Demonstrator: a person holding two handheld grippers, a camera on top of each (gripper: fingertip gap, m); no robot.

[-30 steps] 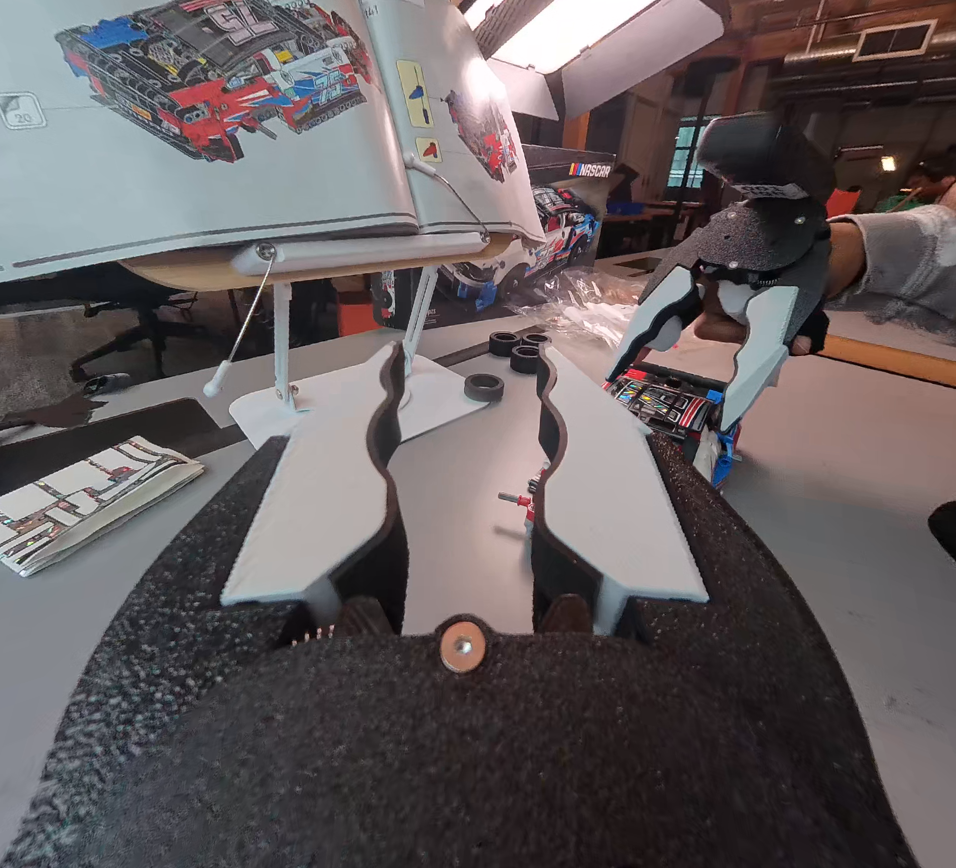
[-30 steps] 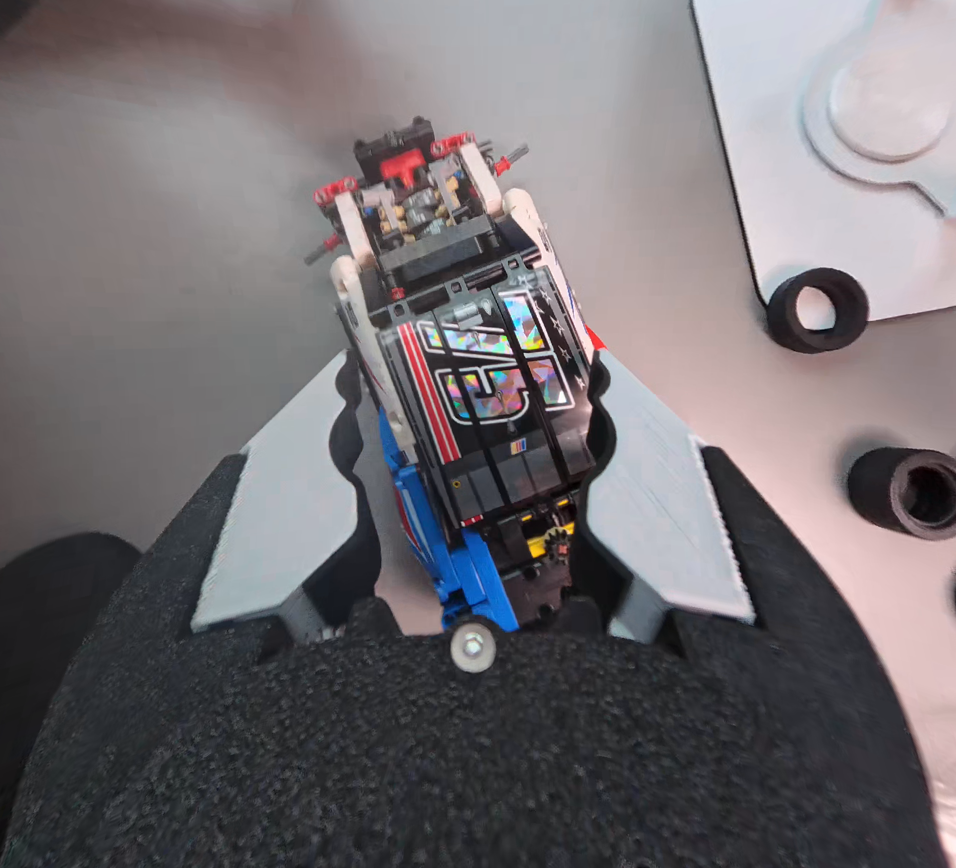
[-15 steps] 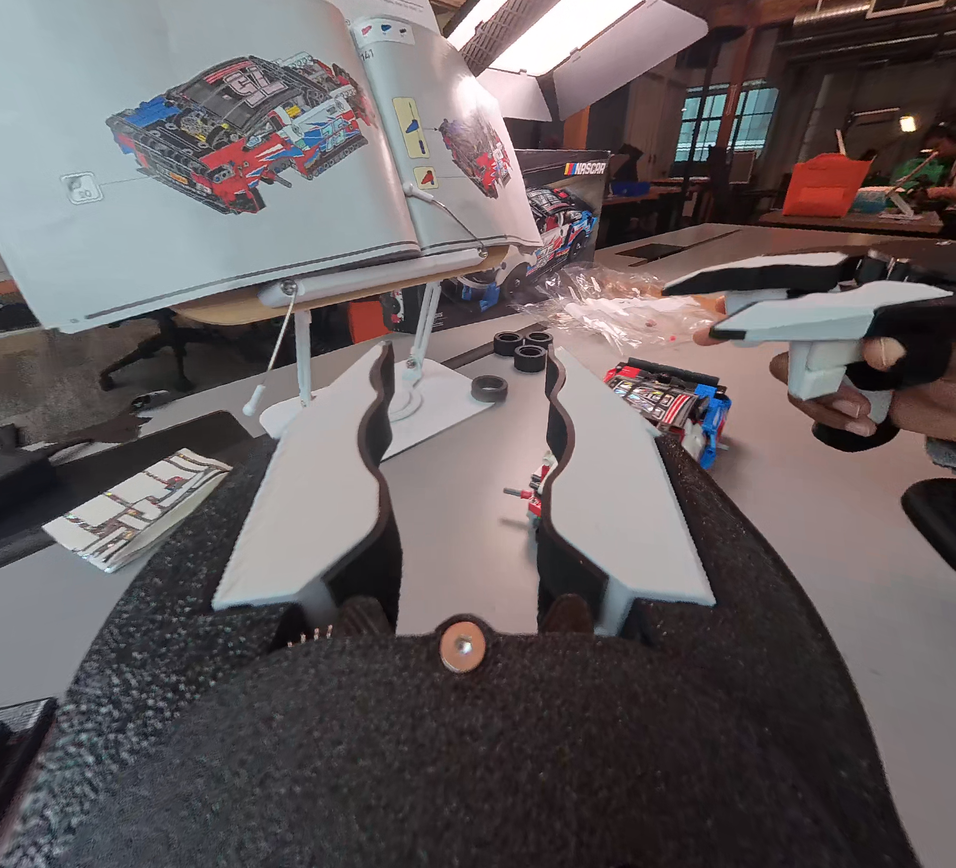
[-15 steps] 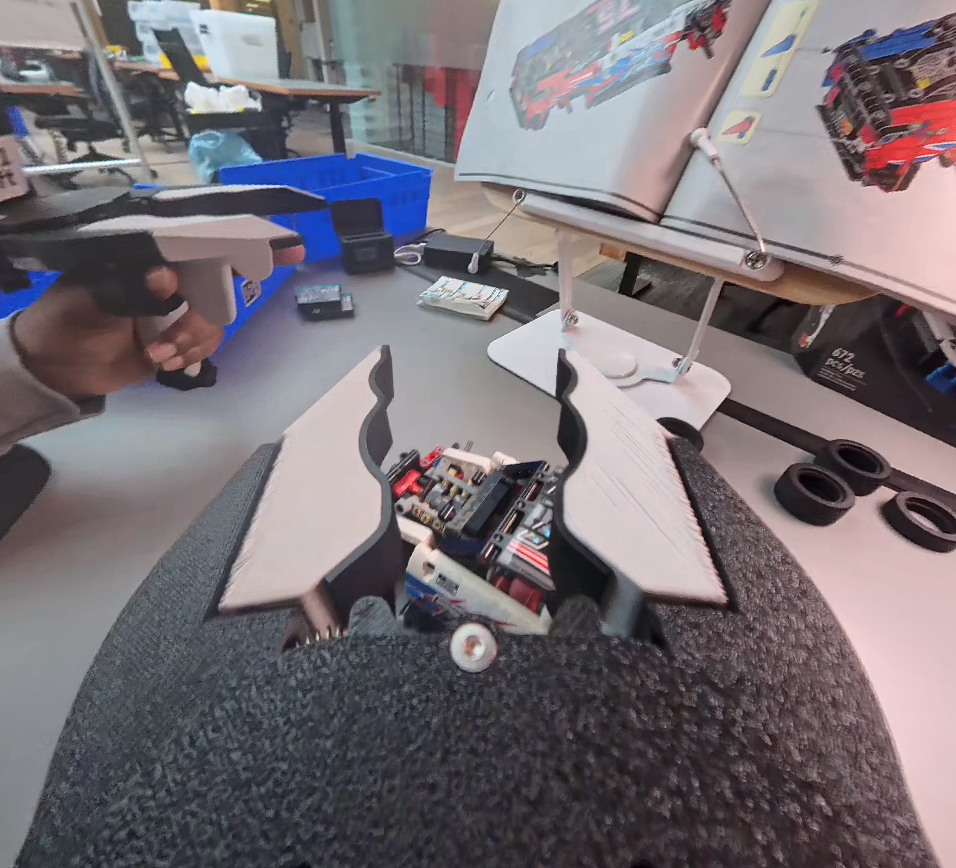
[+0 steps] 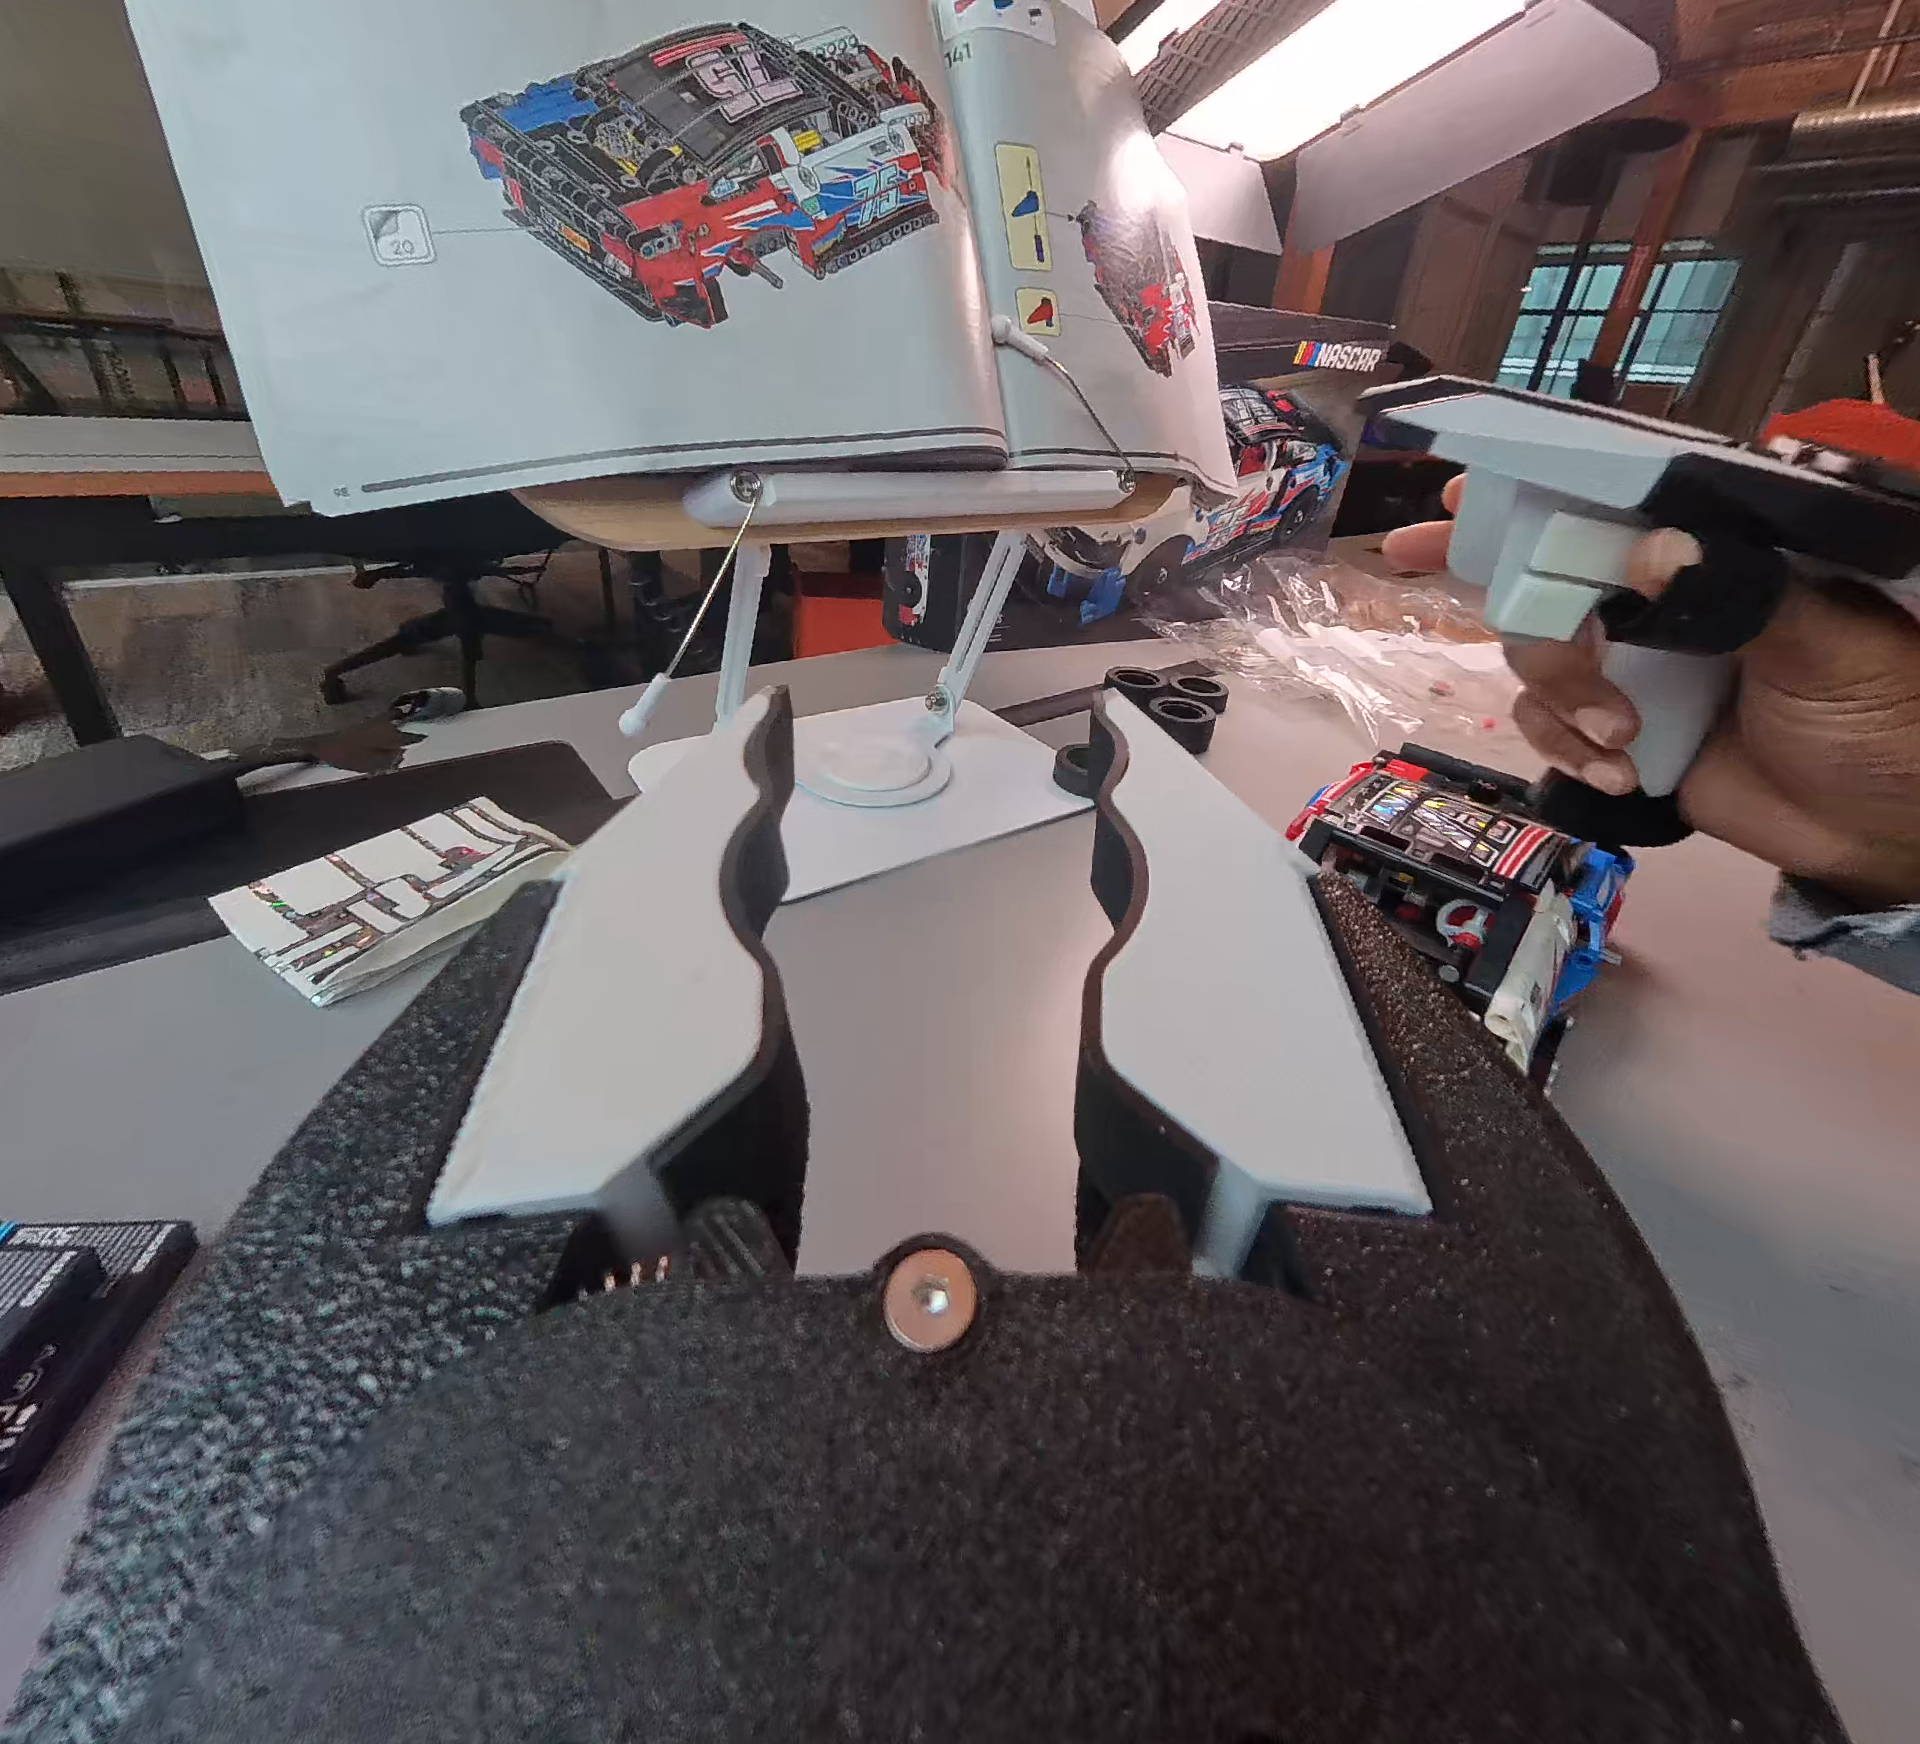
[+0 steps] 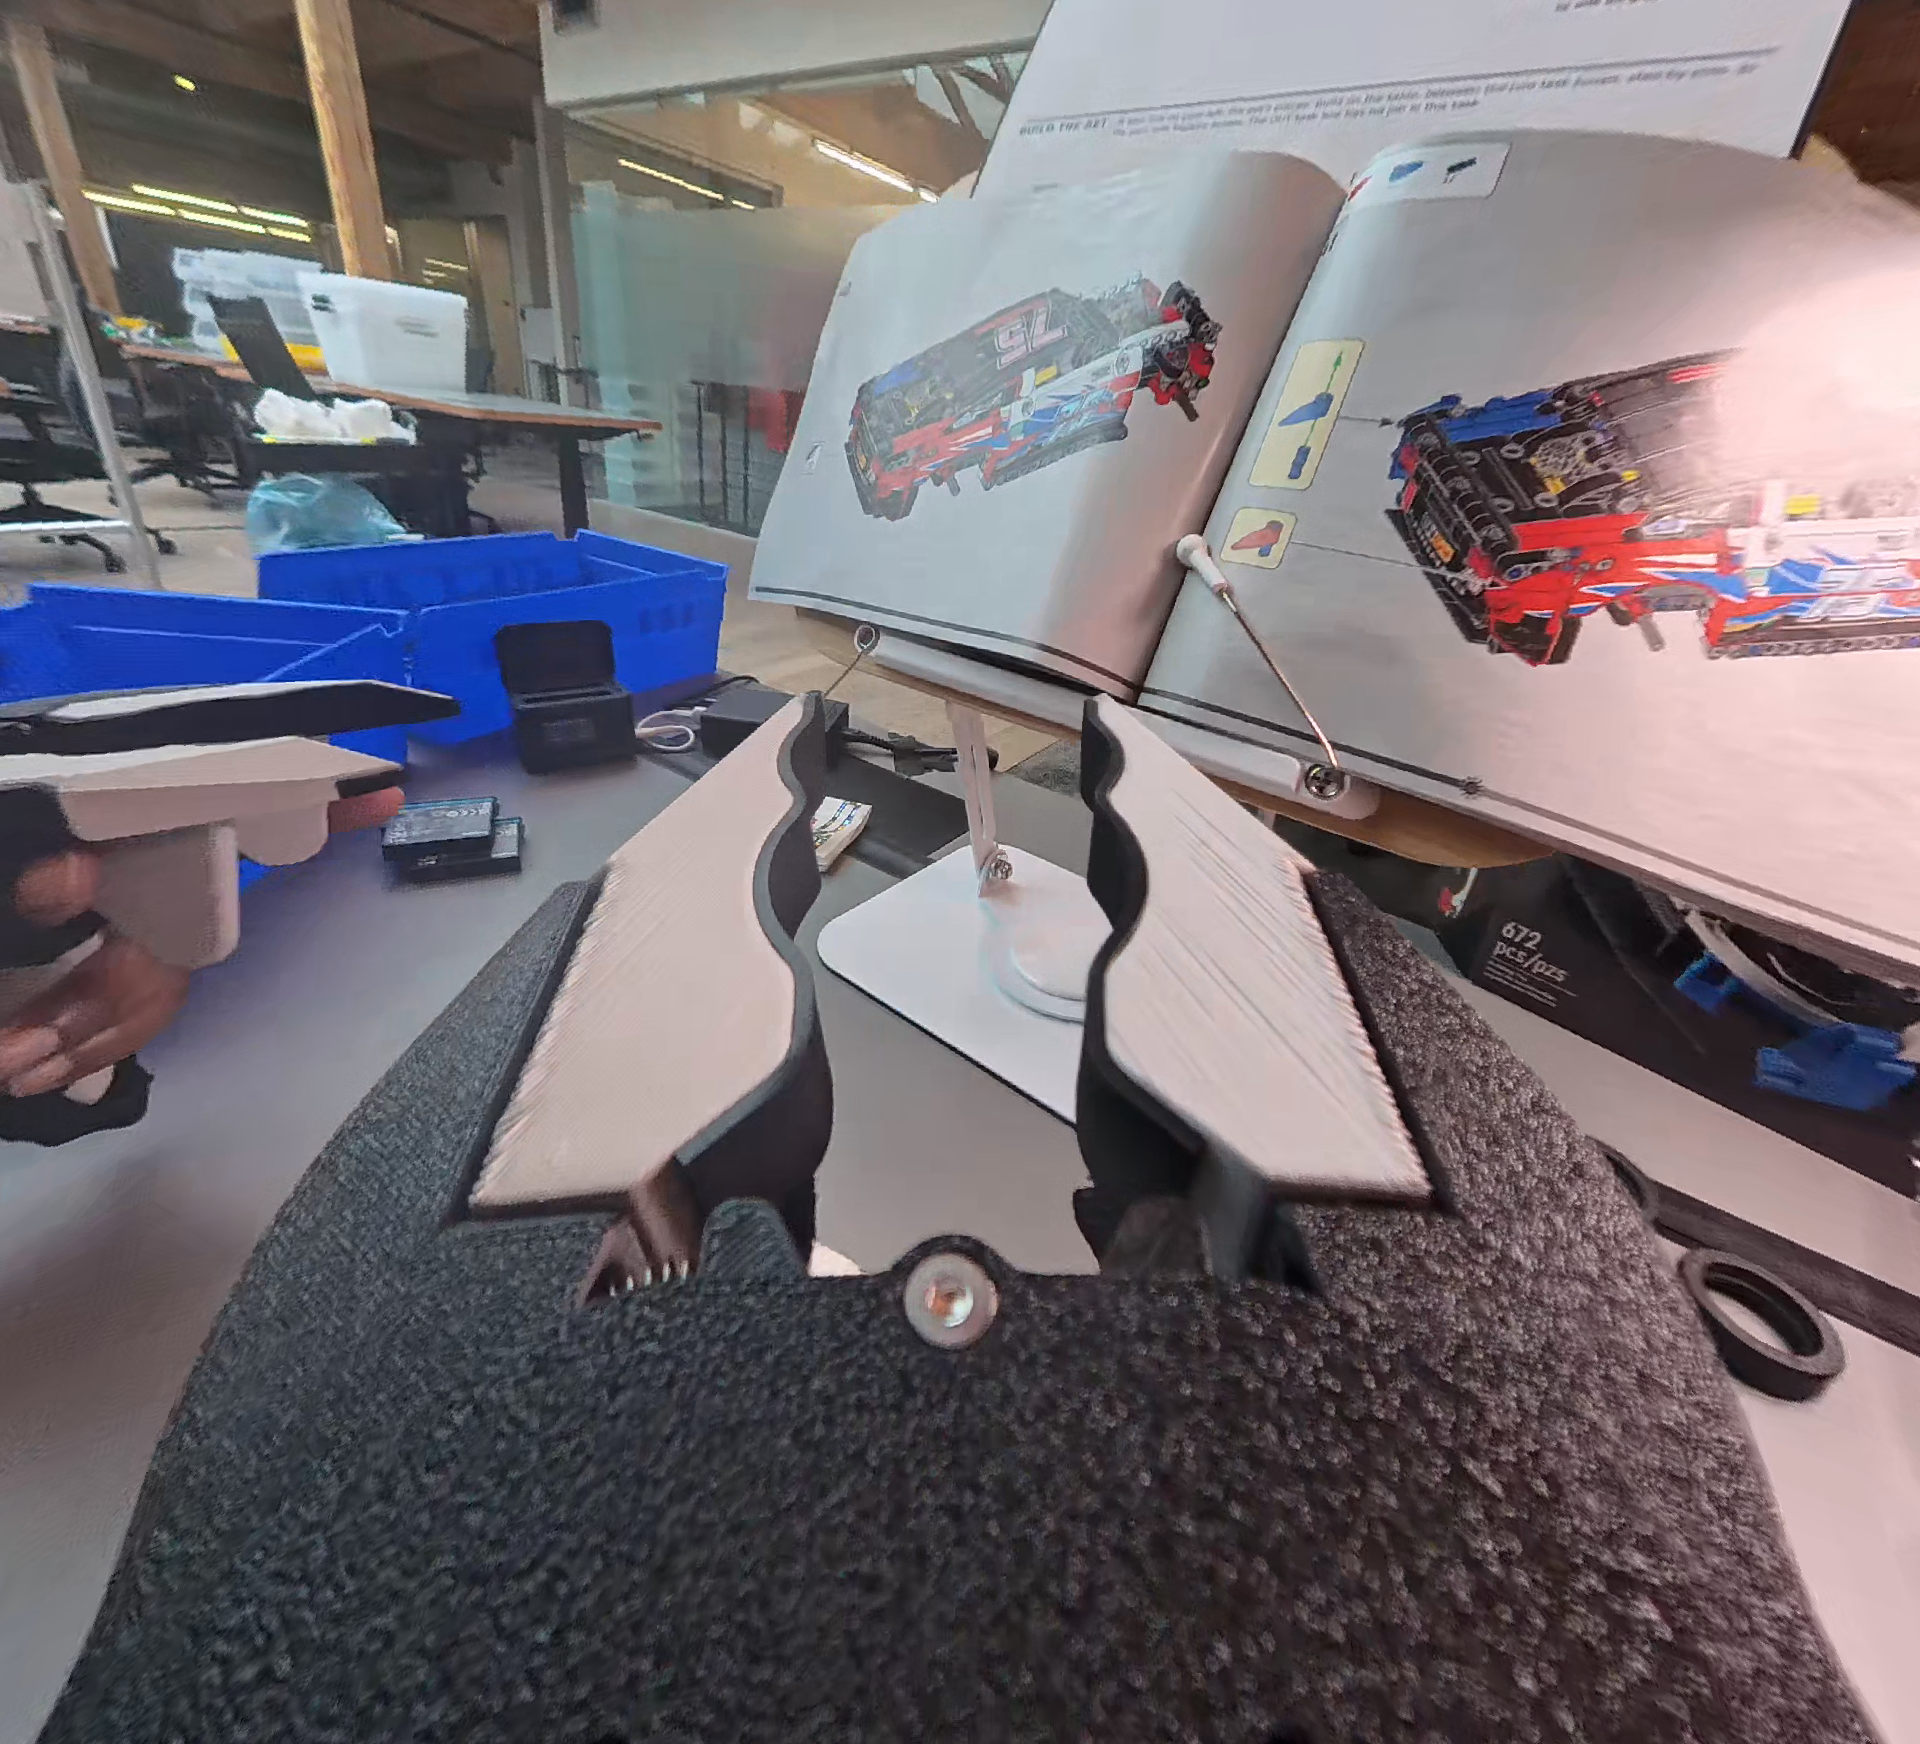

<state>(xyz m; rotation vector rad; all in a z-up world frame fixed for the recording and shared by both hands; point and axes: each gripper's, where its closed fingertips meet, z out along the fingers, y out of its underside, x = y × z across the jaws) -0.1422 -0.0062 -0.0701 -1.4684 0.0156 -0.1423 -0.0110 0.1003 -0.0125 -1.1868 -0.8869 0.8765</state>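
Observation:
A brick-built race car (image 5: 1455, 853), black-roofed with red, white and blue sides, sits on the grey table (image 5: 935, 1019), right of my left gripper. My left gripper (image 5: 940, 728) is open and empty, low over the table, facing the book stand's white base (image 5: 914, 811). My right gripper (image 6: 948, 728) is open and empty, level and facing the open instruction book (image 6: 1039, 447). In the left wrist view the right gripper (image 5: 1387, 411), held in a hand, hovers just above and beyond the car. In the right wrist view the left gripper (image 6: 416, 738) is off to the left.
Several black tyres (image 5: 1174, 702) lie behind the stand base; one tyre (image 6: 1766, 1331) lies at lower right. A sticker sheet (image 5: 395, 894) lies to the left. The set's box (image 5: 1247, 468) and a clear bag (image 5: 1351, 645) sit behind. Blue bins (image 6: 468, 603) and black packs (image 6: 457, 837) are far left.
My right gripper, which pointed down with its fingers around the car, has lifted off, swung level and now faces the book. The car stays on the table. My left gripper drew back slightly.

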